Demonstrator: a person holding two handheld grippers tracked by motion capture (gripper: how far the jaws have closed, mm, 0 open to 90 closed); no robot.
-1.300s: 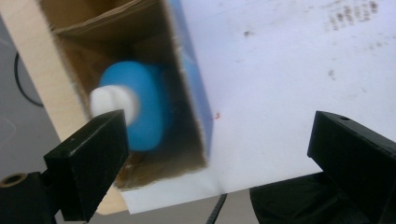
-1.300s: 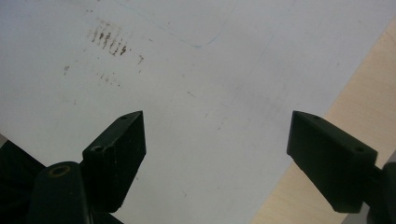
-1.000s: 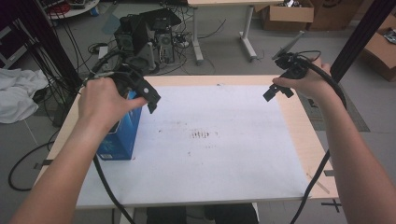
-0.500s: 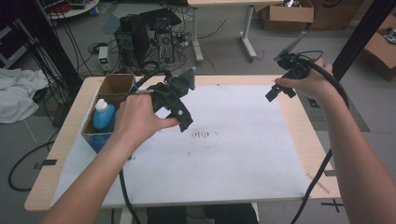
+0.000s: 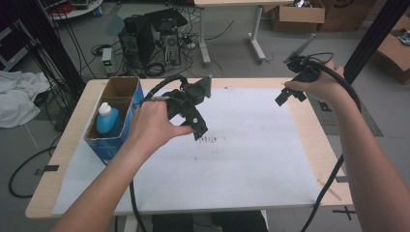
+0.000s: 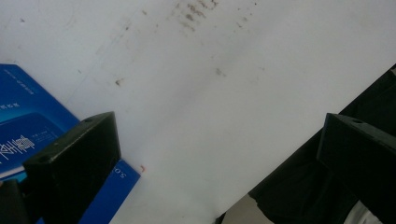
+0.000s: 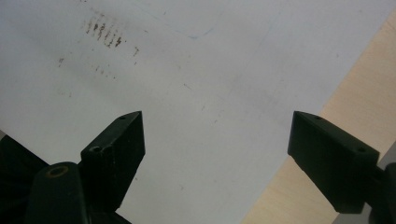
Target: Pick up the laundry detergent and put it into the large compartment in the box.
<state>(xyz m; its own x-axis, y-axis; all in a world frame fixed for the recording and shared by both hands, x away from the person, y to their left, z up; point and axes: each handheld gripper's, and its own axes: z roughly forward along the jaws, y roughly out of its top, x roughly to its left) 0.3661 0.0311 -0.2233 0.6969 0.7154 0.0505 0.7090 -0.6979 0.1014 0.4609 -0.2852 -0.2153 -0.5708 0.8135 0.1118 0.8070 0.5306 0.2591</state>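
The blue carton stands open-topped at the left edge of the table, on the white sheet that covers most of it. Inside its near compartment stands a blue bottle with a white cap; the far compartment looks empty, though its bottom is in shadow. In the left gripper view a corner of the carton lies low at the left, just beside one of the black tongs.

The left tongs hang over the middle of the sheet, a little to the right of the carton, above a patch of dark smudges. They stand wide apart with nothing between them. The right tongs hover near the far right edge of the sheet, also spread and empty, looking down on paper and the bare wood beside it.

As a judgement: the carton with its bottle seems set in place and let go, so that step looks finished. No other loose thing lies on the sheet, and neither hand is reaching for anything, so what remains cannot be told.
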